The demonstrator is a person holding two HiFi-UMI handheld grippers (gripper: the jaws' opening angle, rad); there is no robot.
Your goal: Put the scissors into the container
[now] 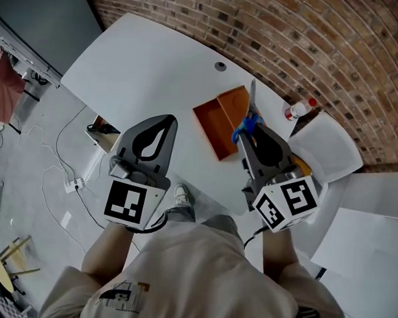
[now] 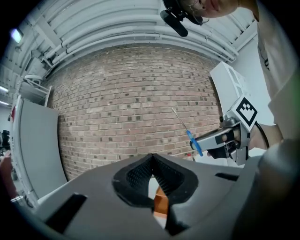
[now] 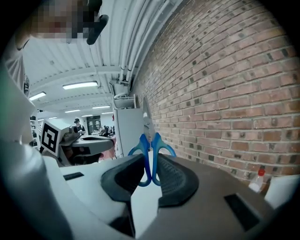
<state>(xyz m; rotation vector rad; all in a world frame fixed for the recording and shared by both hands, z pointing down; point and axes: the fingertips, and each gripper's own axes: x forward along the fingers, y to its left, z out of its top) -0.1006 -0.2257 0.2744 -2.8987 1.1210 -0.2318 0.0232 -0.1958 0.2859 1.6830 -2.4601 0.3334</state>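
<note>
Jaws of my right gripper point(image 3: 151, 164) stand partway closed, clamped on the blue handles of the scissors point(image 3: 146, 157), whose blades point away past the tips. My left gripper point(image 1: 162, 123) has its jaws together with nothing in them. In the head view the scissors overlap the right edge of the orange container point(image 1: 216, 123), which lies on the white table point(image 1: 157, 62) near the brick wall point(image 1: 288, 34). I see a small red-capped bottle point(image 1: 298, 111) just right of the container.

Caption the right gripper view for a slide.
Right gripper clamps blue-handled scissors by the handles, blades forward, alongside a brick wall.
</note>
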